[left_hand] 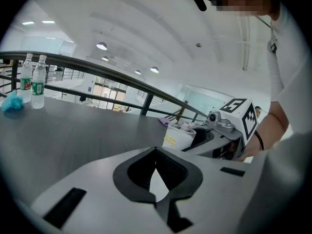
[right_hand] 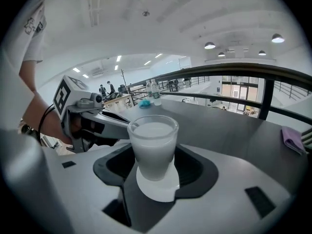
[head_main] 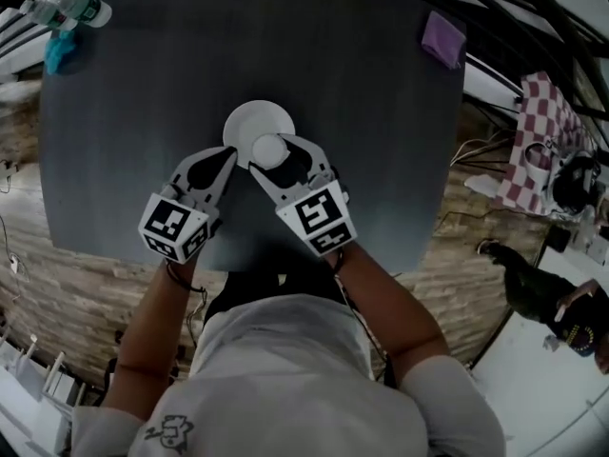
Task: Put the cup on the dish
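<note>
A round white dish [head_main: 257,122] lies near the middle of the dark table [head_main: 133,141]. A frosted white cup [head_main: 269,150] stands upright over the dish's near edge, and my right gripper [head_main: 274,153] is shut on it. In the right gripper view the cup [right_hand: 153,130] sits between the dark pads [right_hand: 192,167], with the dish [right_hand: 157,189] showing just under it. Whether the cup touches the dish I cannot tell. Just left of the cup, my left gripper [head_main: 228,156] is shut and holds nothing. From the left gripper [left_hand: 156,150], the cup [left_hand: 178,136] is ahead to the right.
Two water bottles [head_main: 71,8] and a blue cloth [head_main: 59,53] stand at the table's far left corner. A purple cloth [head_main: 442,38] lies at the far right corner. The table's near edge runs just below both grippers. A checkered cloth [head_main: 542,141] is off the table to the right.
</note>
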Demonstrator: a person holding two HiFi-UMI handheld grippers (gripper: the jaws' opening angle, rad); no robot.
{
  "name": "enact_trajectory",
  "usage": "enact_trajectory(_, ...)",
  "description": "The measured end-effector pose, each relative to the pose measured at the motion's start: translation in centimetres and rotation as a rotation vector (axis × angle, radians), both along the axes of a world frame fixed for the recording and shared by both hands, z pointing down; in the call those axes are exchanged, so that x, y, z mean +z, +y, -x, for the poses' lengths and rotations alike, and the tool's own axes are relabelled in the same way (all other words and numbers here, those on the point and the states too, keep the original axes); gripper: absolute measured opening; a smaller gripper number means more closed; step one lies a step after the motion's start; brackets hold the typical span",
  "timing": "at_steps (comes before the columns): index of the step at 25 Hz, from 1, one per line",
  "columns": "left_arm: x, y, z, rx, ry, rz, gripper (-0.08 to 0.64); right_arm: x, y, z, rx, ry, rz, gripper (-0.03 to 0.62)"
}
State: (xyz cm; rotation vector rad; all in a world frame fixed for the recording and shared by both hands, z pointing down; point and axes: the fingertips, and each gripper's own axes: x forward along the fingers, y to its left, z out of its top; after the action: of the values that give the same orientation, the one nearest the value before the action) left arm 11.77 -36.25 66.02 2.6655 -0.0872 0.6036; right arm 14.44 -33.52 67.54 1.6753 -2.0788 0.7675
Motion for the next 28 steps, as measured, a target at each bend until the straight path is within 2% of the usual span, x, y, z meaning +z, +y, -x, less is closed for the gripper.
enact_trajectory(11,4.6,-1.5,-2.3,-0.01,-0.006,0.022,0.008,5.6,-2.1,-1.2,-0.043,0.068,-0.011,0.261)
enact_trajectory(28,7.6,-2.0,-1.9,-0.033,-0.027,0.05,0.008,9.3,-2.1,-0.5,-0.078,0.098,-0.016,0.261)
